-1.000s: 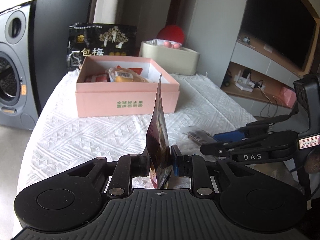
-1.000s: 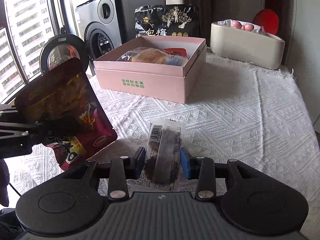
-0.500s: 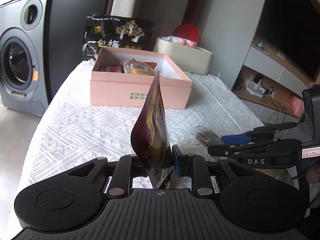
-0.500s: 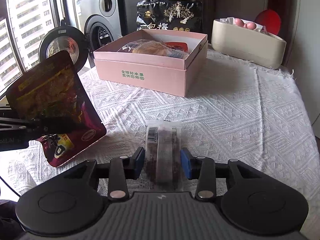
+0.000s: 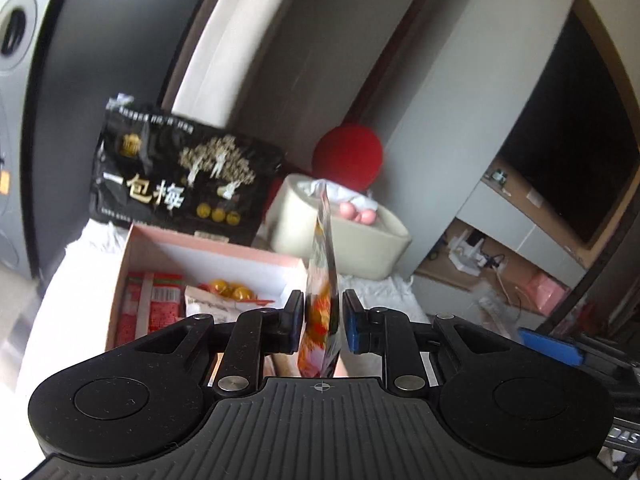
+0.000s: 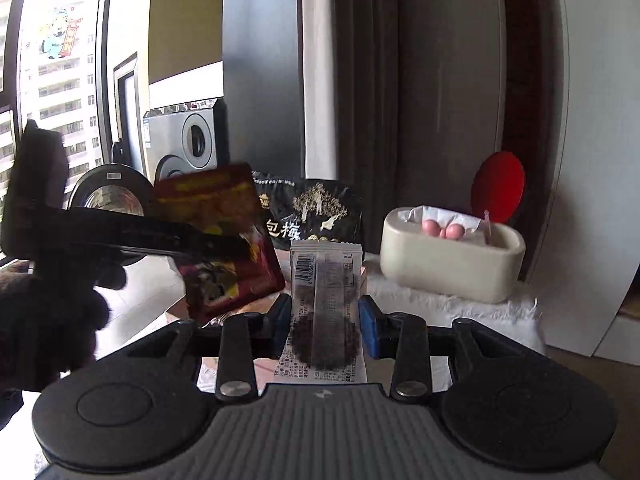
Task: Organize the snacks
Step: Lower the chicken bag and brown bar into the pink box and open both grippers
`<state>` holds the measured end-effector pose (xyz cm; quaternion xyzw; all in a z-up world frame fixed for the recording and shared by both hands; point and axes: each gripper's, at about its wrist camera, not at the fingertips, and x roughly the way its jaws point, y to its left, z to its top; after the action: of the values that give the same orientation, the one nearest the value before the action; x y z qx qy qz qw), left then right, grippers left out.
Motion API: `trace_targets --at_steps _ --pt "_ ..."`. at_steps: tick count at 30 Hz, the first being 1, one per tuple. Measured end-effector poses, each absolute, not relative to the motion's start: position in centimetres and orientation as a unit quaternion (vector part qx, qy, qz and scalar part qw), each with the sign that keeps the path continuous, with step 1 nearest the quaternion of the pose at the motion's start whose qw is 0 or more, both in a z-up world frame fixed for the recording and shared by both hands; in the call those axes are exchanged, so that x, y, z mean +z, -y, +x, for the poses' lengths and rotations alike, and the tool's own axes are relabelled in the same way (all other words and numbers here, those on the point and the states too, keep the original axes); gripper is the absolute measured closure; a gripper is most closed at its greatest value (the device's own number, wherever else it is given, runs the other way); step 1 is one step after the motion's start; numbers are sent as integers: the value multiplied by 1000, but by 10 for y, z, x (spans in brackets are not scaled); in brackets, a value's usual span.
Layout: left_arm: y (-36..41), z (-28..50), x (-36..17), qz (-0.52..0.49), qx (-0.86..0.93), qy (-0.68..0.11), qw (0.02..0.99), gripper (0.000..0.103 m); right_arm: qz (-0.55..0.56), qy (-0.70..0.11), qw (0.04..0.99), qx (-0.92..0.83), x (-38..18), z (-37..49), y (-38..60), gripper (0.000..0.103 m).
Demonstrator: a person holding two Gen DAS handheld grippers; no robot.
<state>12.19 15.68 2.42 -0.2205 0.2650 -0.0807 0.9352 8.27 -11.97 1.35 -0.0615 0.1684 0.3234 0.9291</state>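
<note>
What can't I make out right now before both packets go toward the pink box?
- Pink box: right wrist view, almost wholly hidden behind the dark red pouch and clear-window packet.
- Box's near wall: left wrist view, covered by the left tongs.
- Pouch print: blurred in both views.
- Tabletop: mostly out of view.

Right tongs (image 6: 323,322) clamping clear dark-filled snack packet (image 6: 325,300), left tongs (image 6: 224,246) gripping red pouch (image 6: 224,240), cream tub (image 6: 452,264) behind
</note>
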Motion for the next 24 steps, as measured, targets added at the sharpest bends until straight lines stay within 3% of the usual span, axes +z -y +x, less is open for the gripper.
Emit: trace_targets --at_steps 5,17,21,24 --pt "-191 136 2 -216 -23 -256 942 79 -73 -190 928 312 11 108 108 67" --pt "-186 43 5 -156 21 -215 964 79 -4 -272 882 386 17 190 -16 67" --pt "-171 27 -3 -118 25 -231 965 79 9 -340 864 371 8 222 -58 61" --pt "-168 18 -12 -119 26 -245 962 79 0 -321 877 357 7 209 -55 56"
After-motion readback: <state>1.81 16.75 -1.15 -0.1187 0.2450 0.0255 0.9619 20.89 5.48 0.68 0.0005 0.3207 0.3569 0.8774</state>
